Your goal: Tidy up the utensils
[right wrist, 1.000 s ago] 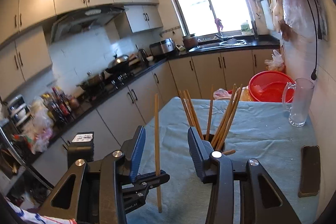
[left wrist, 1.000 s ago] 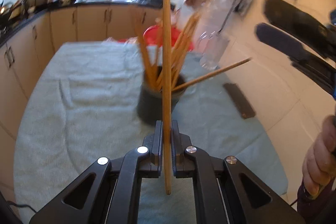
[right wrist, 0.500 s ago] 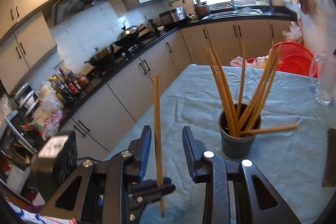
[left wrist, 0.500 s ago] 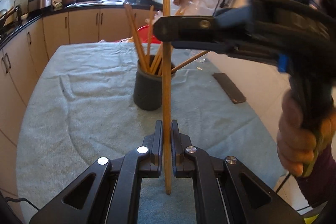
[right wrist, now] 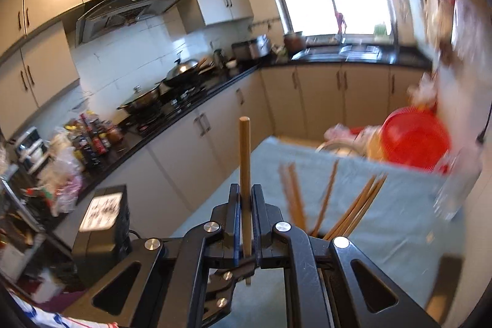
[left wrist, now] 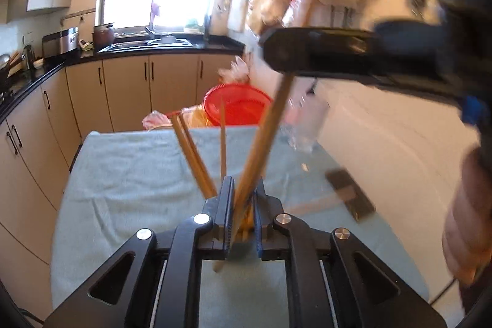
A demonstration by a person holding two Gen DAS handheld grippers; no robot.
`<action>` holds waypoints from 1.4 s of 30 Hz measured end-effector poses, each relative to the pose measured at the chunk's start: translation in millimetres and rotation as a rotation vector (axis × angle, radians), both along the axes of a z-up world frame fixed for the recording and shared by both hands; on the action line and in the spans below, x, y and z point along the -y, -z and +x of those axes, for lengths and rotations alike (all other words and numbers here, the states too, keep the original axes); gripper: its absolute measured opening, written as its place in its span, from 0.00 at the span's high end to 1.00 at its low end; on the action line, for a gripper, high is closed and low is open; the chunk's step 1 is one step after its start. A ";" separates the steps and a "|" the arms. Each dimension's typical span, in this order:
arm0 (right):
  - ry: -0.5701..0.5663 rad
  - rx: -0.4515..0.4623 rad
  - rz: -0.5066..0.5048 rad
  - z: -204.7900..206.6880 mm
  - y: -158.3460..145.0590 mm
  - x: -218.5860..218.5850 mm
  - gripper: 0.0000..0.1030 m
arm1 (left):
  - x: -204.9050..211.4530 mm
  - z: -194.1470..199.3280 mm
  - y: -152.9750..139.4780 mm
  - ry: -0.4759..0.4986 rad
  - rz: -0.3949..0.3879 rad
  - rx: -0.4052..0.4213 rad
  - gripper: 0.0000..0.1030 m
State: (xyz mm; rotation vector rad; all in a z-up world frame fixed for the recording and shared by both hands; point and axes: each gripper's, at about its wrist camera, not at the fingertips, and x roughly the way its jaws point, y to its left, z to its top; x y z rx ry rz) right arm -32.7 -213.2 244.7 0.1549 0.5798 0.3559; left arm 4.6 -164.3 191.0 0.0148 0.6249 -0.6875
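A red basin (left wrist: 238,103), a glass jug (left wrist: 304,125) and a dark phone (left wrist: 350,194) are sitting on the towel-covered table (left wrist: 123,168). More chopsticks (right wrist: 350,214) are leaning behind the claws. The right gripper (right wrist: 245,214) is clamping one chopstick (right wrist: 245,156); the left gripper (left wrist: 243,205) is opening around its lower end.

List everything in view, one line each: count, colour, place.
held chopstick: 1, tan, tilted, between both grippers
loose chopsticks: several, blurred, tan, standing behind left gripper; holder hidden
cloth: 1, pale blue-grey, spread beneath everything
basin: 1, red, beyond cloth's far edge
glass jug: 1, clear, right of basin, blurred
flat slab: 1, dark, on cloth, right
left gripper: 1, black, jaws opening, held chopstick between them
right gripper: 1, black, shut on held chopstick higher up
hand: 1, holds right gripper
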 end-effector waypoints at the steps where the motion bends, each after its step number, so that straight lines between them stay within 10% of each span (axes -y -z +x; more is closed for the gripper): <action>1: 0.011 0.011 -0.018 3.4 -2.5 -0.1 0.93 | 1.7 6.8 0.3 -0.002 -0.010 -0.011 0.89; 19: 0.108 -0.048 -0.110 45.9 31.5 20.0 0.93 | 29.4 53.8 46.7 -0.063 -0.066 -0.193 0.75; 37: 0.150 -0.154 -0.151 55.1 66.1 20.7 0.93 | -16.2 9.5 38.3 -0.207 0.011 -0.161 0.55; 42: 0.173 -0.142 -0.135 49.4 60.7 25.5 0.66 | -35.6 -11.4 34.9 -0.243 0.017 -0.137 0.51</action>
